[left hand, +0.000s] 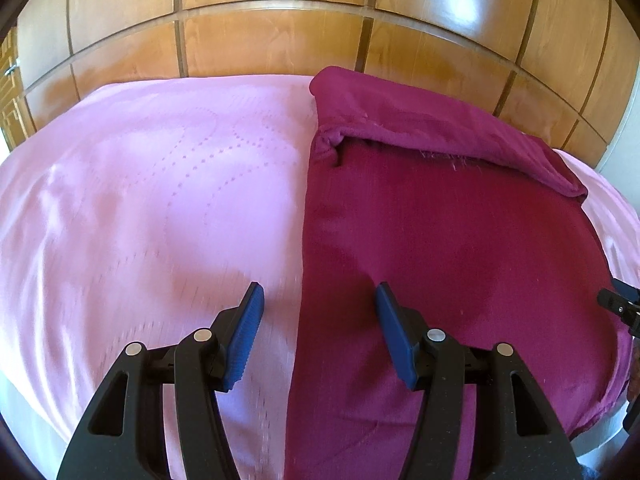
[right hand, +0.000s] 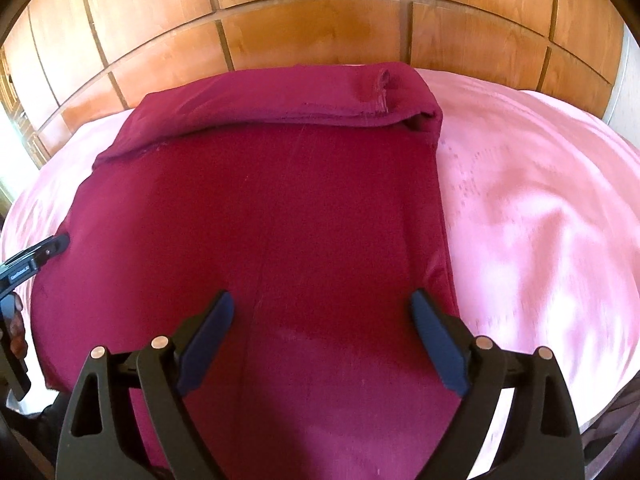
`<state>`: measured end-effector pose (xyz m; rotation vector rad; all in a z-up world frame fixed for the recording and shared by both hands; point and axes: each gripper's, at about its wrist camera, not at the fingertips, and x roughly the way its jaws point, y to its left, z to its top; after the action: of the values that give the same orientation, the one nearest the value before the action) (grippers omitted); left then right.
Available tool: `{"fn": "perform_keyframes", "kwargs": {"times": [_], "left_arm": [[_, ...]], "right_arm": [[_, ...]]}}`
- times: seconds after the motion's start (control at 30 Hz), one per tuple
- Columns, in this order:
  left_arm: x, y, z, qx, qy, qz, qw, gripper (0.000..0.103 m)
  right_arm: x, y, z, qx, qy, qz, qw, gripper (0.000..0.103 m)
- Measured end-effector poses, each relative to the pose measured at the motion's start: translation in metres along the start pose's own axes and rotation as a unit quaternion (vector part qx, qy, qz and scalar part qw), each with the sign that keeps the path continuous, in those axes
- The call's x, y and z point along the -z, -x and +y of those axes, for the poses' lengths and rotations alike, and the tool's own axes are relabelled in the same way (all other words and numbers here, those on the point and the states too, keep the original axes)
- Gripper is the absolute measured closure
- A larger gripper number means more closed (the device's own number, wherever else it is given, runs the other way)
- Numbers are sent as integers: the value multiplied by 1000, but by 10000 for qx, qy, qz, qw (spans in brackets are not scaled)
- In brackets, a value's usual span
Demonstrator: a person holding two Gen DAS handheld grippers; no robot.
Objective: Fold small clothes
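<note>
A dark red cloth (left hand: 452,248) lies flat on a pink bedspread (left hand: 152,200), its far edge folded back toward me in a thick band (left hand: 440,124). My left gripper (left hand: 318,300) is open and empty, hovering over the cloth's left edge. In the right wrist view the same cloth (right hand: 288,216) fills the middle, with the folded band (right hand: 280,108) at the far side. My right gripper (right hand: 322,310) is open and empty above the cloth's near right part. Each gripper shows at the other view's edge (left hand: 620,304) (right hand: 32,260).
The pink bedspread (right hand: 540,208) covers the bed on both sides of the cloth. A wooden panelled wardrobe (left hand: 280,20) stands right behind the bed's far edge. The bed's near edge drops off at the lower corners.
</note>
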<state>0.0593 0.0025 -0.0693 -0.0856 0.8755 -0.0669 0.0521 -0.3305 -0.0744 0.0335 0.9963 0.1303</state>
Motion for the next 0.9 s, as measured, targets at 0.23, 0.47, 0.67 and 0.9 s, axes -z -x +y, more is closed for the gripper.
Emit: {"fn": "perform_keyframes", "kwargs": {"times": [0.23,0.47,0.67,0.9], "left_arm": [[13,13,4,-26,-141,56,9999,46],[26,30,14,79,-216,256,9994,46],[50,49,22,785,-502,739,9929,47],[76,56,12,1046,-977,1038,9842,89]], "right_arm": [[17,20,-1,-37,195,87,9998,13],[37,41,-10,25,65,182,9998,14],[54,55,-23,106,-148,387,9991,22],[79,52,-39,64,-544,861,9948,44]]}}
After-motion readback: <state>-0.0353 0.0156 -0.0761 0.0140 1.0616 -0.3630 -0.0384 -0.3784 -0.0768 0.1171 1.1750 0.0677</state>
